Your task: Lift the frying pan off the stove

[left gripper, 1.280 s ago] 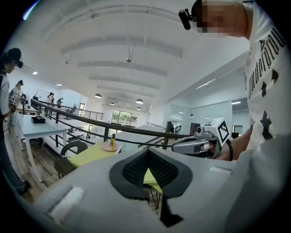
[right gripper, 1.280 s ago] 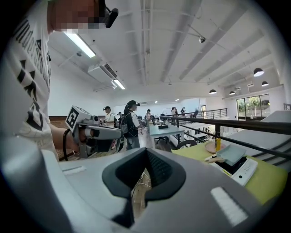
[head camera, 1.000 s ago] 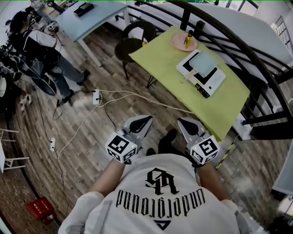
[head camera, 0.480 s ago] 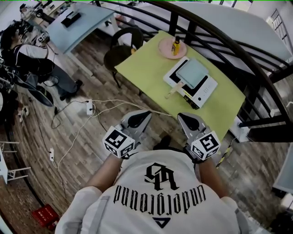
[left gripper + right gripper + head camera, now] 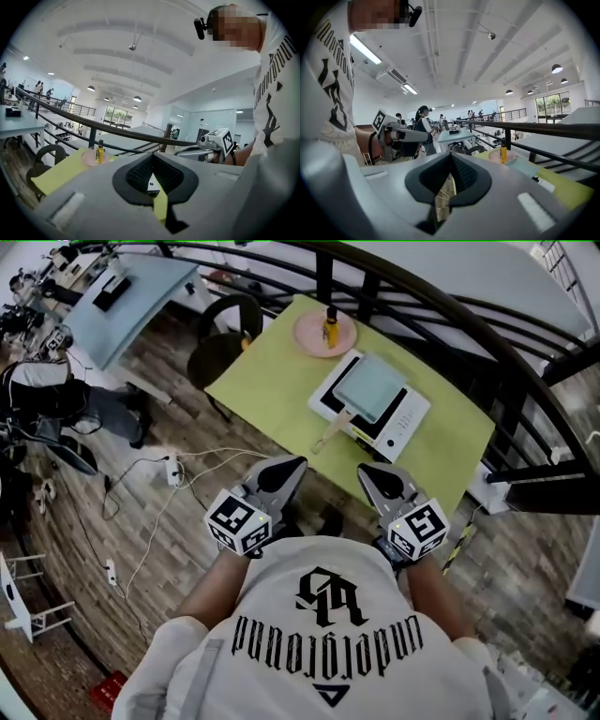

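The left gripper [image 5: 284,468] and right gripper [image 5: 374,476] were pressed together and empty, near the table [image 5: 272,381]. The pan [image 5: 371,388] sat on the stove [image 5: 405,424]. The shirt [image 5: 328,638] read "Underground", upside down.

I work in bright, even light from hanging lamps [image 5: 137,99] and a strip light [image 5: 365,50] overhead; shadows are faint. Every view bulges fisheye-wise (the railing [image 5: 130,135] bows, corners go black), and whatever sits nearest my lenses blurs.

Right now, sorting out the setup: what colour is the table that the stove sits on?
The table is yellow-green, clearest in the head view.
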{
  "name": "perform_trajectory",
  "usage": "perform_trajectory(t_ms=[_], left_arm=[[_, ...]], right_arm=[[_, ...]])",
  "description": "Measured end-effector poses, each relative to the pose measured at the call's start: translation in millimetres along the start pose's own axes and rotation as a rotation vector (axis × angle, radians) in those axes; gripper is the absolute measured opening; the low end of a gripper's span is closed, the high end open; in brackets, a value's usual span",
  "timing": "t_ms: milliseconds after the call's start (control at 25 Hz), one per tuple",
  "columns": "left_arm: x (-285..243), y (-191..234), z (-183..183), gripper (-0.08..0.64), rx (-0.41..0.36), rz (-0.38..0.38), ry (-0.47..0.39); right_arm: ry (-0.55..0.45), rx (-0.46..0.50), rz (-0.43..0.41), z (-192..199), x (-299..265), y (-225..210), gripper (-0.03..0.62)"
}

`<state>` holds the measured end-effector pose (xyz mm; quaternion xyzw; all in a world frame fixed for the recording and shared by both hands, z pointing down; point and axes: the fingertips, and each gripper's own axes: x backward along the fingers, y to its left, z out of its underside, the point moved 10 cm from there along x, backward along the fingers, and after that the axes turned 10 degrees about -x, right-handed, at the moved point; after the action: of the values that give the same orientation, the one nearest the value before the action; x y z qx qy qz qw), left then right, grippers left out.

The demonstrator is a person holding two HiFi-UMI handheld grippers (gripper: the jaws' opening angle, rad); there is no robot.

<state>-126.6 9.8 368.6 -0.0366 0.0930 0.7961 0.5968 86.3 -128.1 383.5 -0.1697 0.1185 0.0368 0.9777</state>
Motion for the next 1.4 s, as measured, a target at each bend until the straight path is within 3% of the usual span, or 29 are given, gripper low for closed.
perform_trajectory(t_ms=[200,840,1160,1400], left_arm=[[-31.1,32.0,4.0,0.006,0.022,0.079,0.018],[-109.6,137.3,-8.1,0.006,-0.018,0.476,0.092],[-125.8,177.9,4.6,0.025,-0.020,0.650,0.127],[-141.9,186.0,16.8,0.058,0.017,0.732,0.184]], right_arm=[[-0.008,-0.029,0.060,-3.2,-12.6,-16.4,0.002],[-0.042,-0.176,0.324,-4.2,-74.7,-28.8,0.002],[-0.031,-0.266,0.410,8.1,-112.6,-29.0,0.003],[-0.015,-0.366,0.438,21.2,-119.6,-38.0,0.028]])
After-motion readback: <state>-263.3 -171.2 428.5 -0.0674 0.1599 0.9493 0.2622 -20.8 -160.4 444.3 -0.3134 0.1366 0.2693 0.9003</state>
